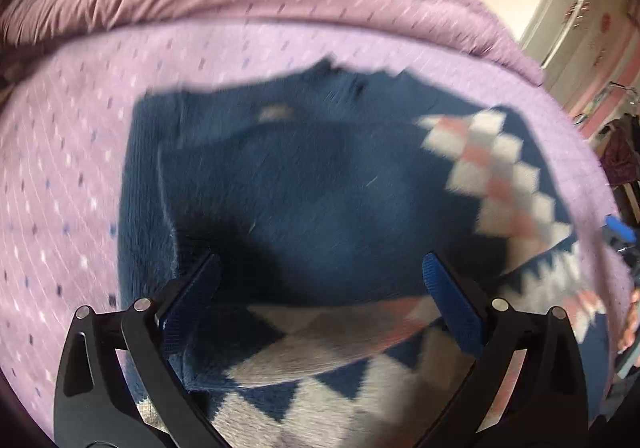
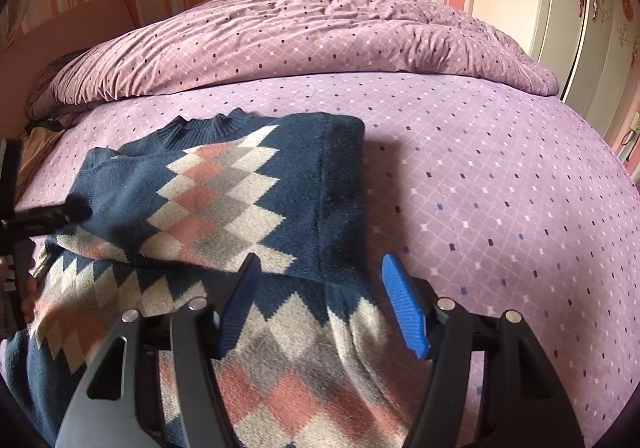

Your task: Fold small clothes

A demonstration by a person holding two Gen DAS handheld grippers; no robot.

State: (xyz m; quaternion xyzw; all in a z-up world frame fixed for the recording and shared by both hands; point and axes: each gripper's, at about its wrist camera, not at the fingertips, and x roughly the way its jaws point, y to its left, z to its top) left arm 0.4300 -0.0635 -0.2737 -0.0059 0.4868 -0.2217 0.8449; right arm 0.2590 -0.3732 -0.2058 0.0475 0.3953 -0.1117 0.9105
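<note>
Left gripper (image 1: 320, 280) is standing spread wide, gripping nothing, over the navy sweater (image 2: 224, 200) lying part-folded on the purple bedsheet (image 2: 500, 176). Right gripper (image 2: 320, 288) is hovering parted, empty, at its edge. Rumpled duvet (image 2: 320, 36) is lying behind.

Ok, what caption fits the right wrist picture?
Open right gripper above a partly folded navy diamond-patterned sweater on a purple bed.

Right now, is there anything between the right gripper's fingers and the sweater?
Nothing visible. The right gripper is open directly above the sweater on the bed, with no other object between.
</note>
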